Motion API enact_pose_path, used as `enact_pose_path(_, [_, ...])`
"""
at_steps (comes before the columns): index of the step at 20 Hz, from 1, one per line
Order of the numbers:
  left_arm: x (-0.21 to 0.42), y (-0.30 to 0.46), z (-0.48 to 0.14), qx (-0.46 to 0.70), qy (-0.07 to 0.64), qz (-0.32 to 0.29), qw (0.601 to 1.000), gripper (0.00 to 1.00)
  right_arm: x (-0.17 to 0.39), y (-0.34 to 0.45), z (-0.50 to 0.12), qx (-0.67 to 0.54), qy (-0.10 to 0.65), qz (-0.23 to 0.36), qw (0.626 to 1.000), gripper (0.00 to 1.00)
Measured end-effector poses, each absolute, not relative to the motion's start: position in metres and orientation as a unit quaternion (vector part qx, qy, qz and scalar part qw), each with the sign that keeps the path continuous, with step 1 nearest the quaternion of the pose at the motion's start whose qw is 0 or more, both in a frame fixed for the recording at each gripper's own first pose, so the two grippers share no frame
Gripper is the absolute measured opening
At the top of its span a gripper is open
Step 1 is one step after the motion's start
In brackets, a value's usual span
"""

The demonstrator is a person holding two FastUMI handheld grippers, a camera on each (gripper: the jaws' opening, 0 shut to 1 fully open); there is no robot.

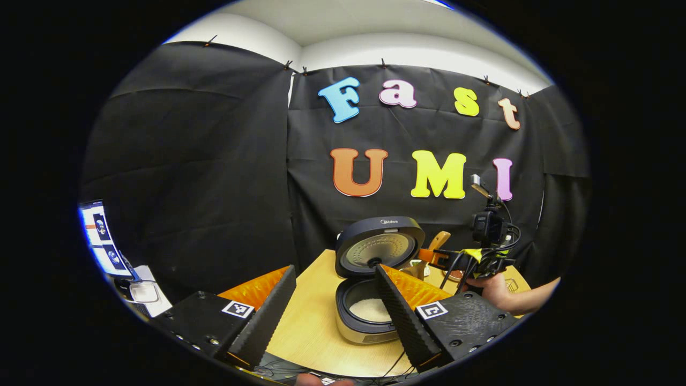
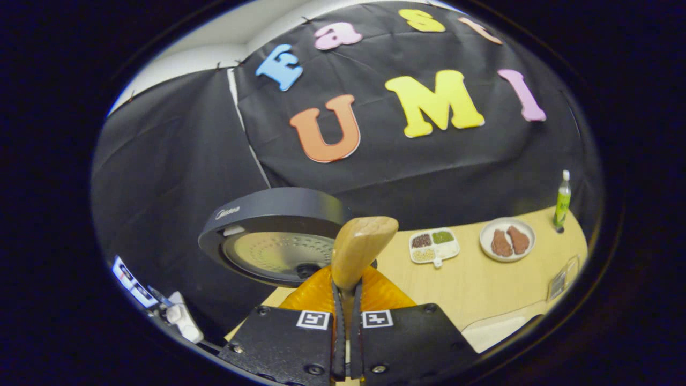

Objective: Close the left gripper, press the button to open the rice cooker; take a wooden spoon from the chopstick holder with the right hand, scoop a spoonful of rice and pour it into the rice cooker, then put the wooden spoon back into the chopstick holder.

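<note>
The rice cooker (image 1: pixel 370 321) stands open on the wooden table (image 1: pixel 313 321), its dark lid (image 1: pixel 380 244) raised and white rice (image 1: pixel 370 310) in the pot. My left gripper (image 1: pixel 335 268) is open in front of it, with its fingers wide apart and the right finger (image 1: pixel 402 316) covering part of the pot. To the right of the cooker a hand (image 1: pixel 496 292) holds my right gripper (image 1: pixel 455 260). In the right gripper view that gripper (image 2: pixel 347 287) is shut on the handle of the wooden spoon (image 2: pixel 362 244), whose bowl points up beside the lid (image 2: pixel 273 225).
On the table right of the cooker lie a divided dish of grains (image 2: pixel 434 245), a plate with brown food (image 2: pixel 506 240), a green bottle (image 2: pixel 561 199) and a clear small case (image 2: pixel 561 279). A lit screen (image 1: pixel 99 241) and a white device (image 1: pixel 143 292) sit far left.
</note>
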State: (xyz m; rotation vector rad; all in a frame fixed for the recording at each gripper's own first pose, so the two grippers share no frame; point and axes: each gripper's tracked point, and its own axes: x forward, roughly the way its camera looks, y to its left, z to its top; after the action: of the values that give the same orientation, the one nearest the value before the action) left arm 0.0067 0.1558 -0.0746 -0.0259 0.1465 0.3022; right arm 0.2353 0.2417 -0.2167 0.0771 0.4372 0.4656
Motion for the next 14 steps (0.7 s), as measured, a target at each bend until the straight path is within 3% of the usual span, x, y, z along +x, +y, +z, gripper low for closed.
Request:
enact_pose_path(8, [0.004, 0.167, -0.074, -0.023, 0.06, 0.147, 0.987, 0.95, 0.223, 0.27, -0.198, -0.115, 0.125, 0.256, 0.952, 0.09])
enact_pose_path(14, [-0.002, 0.175, -0.071, -0.034, 0.052, 0.152, 0.986, 0.95, 0.219, 0.272, -0.186, -0.2, 0.064, 0.242, 0.947, 0.09])
